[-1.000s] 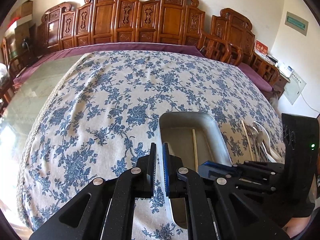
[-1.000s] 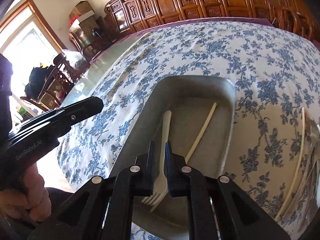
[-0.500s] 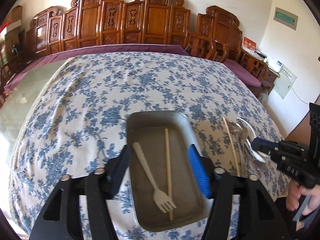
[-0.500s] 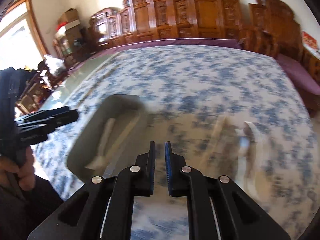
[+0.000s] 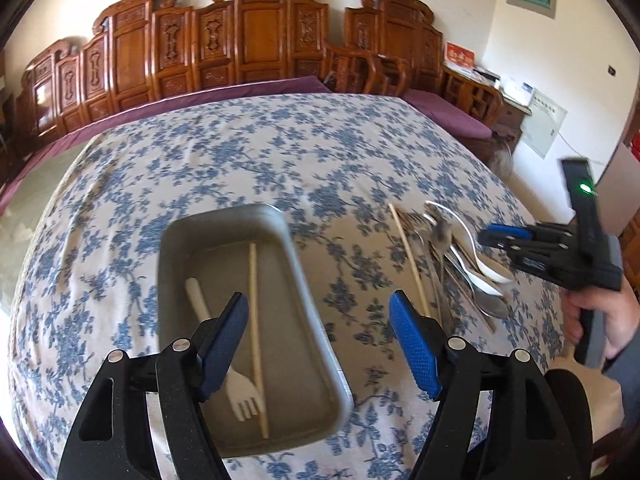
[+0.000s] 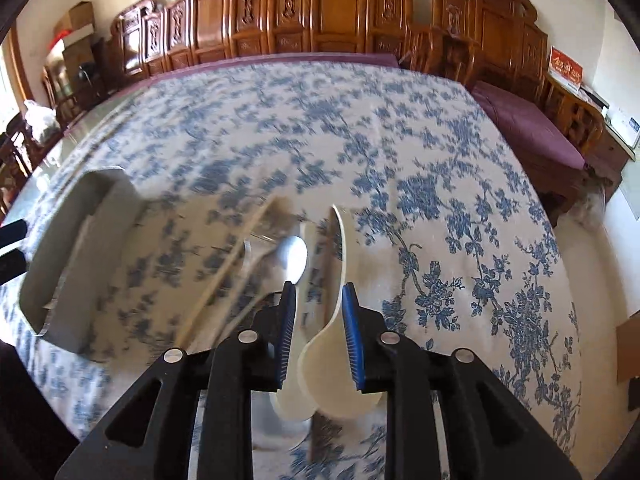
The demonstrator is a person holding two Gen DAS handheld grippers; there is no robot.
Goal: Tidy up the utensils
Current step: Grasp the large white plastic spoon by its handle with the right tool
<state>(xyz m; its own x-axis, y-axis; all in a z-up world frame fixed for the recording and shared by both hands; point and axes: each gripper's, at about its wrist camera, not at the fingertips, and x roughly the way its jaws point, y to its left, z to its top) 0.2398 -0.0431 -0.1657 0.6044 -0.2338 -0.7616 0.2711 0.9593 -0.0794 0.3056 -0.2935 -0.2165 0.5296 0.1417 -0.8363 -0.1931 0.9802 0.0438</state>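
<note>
A grey tray (image 5: 176, 240) lies on the floral tablecloth and holds a white plastic fork (image 5: 236, 384) and one chopstick (image 5: 254, 320). My left gripper (image 5: 320, 344) is wide open and empty above the tray's near right part. To the right lies a pile of utensils: a chopstick (image 5: 408, 252), metal spoons (image 5: 444, 240) and white spoons (image 5: 484, 272). My right gripper (image 6: 318, 332) is open, its jaws on either side of a white spoon (image 6: 338, 344), just above the pile. The tray (image 6: 60, 264) shows at the left of the right wrist view.
The table is covered by a blue floral cloth (image 5: 240, 152) over a purple one. Carved wooden chairs (image 5: 260, 40) line the far wall. The table's right edge is near a sideboard (image 5: 480, 96). The person's hand (image 5: 600, 320) holds the right gripper.
My left gripper has opened wide and pulled back from the tray. My right gripper has swung right from the tray to the utensil pile and opened around a white spoon.
</note>
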